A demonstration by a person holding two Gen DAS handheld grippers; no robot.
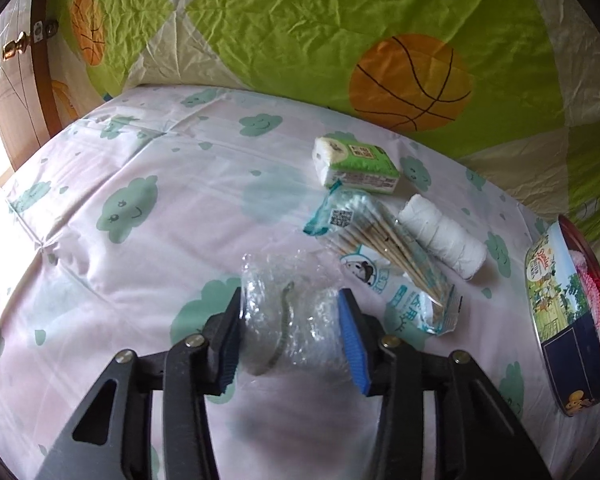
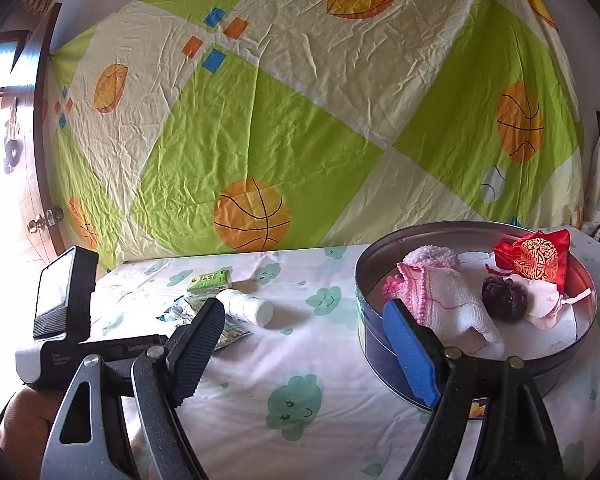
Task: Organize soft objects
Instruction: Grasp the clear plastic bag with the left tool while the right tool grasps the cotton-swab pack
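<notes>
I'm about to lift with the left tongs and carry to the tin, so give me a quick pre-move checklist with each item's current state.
1. Left tongs closed on the clear plastic bag: ok, pads press both its sides.
2. Grip secure on crinkly film: cannot tell.
3. Cotton swab pack clear of the bag: cannot tell, edges lie close.
4. Round tin open with room inside: ok, bare floor near the pink knit cloth.
5. Right tongs empty and open: ok.
6. Right tongs clear of the tin: not ok, one finger sits over the rim.
</notes>
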